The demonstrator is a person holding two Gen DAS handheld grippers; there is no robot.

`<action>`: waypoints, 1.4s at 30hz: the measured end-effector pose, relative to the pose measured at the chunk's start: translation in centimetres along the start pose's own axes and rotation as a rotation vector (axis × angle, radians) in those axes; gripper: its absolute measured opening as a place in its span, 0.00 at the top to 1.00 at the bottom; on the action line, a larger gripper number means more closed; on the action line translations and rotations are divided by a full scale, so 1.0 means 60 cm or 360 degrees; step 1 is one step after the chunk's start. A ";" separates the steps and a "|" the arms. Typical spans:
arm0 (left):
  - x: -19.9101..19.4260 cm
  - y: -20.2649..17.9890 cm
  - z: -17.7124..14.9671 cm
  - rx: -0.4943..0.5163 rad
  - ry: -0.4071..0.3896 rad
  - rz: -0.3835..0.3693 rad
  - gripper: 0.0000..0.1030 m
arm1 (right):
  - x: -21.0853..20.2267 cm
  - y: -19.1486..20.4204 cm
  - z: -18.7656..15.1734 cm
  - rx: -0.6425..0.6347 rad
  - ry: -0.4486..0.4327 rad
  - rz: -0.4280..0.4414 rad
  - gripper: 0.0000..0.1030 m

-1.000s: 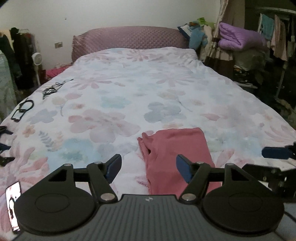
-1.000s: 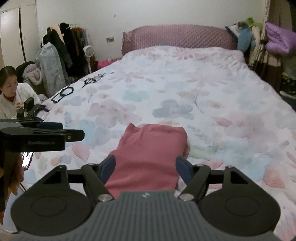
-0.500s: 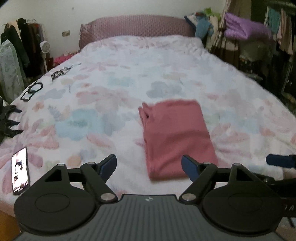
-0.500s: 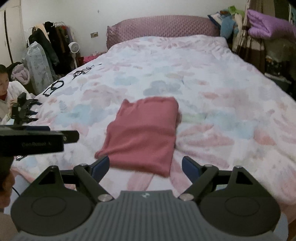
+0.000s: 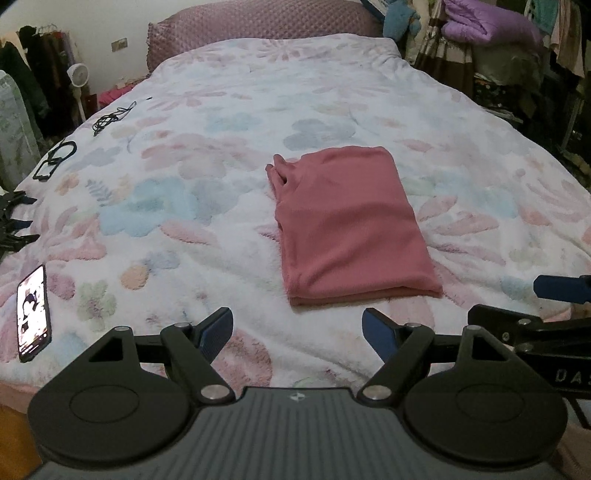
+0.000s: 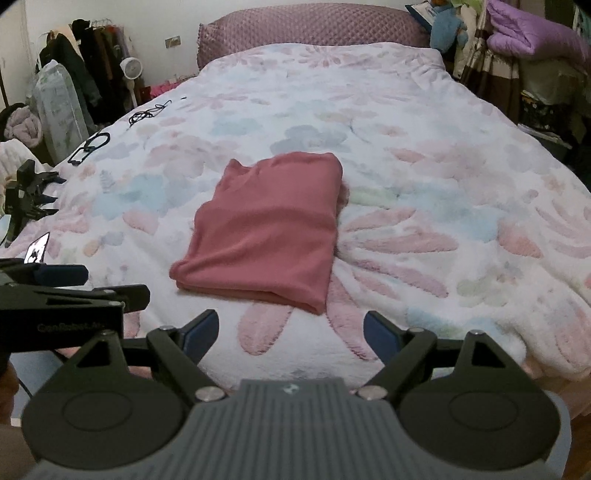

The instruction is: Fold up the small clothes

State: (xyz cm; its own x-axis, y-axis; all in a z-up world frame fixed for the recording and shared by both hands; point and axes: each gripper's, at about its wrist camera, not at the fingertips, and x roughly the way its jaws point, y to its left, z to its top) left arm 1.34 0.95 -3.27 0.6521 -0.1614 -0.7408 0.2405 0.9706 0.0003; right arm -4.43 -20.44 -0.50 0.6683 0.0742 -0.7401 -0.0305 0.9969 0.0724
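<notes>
Both views are taken from the foot of the bed (image 5: 229, 122), angled down along its length toward the headboard (image 6: 310, 26). The left view is set further left, with the phone (image 5: 34, 314) close by; the right view sits beside it. The pink cloth (image 5: 351, 225) (image 6: 266, 229) is shared, near in both.
</notes>
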 end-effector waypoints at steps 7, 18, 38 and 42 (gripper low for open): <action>0.000 -0.002 -0.001 0.0015 0.0005 0.0005 0.10 | -0.005 -0.002 -0.002 0.0002 -0.0018 0.0008 0.21; 0.000 -0.002 -0.003 0.0023 0.0008 0.0002 0.10 | -0.010 0.001 -0.002 -0.0008 -0.0036 0.0004 0.21; -0.001 -0.004 -0.003 0.0027 0.0008 0.0000 0.10 | -0.012 0.010 -0.003 -0.0021 -0.0041 0.0026 0.21; -0.001 -0.004 -0.004 0.0028 0.0007 0.0001 0.10 | -0.012 0.010 -0.003 -0.0022 -0.0042 0.0027 0.21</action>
State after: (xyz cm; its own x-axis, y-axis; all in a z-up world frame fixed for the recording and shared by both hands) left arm 1.09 0.75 -3.37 0.6489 -0.1600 -0.7439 0.2526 0.9675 0.0123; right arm -5.05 -19.91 -0.07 0.6870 0.0907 -0.7210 -0.0523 0.9958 0.0754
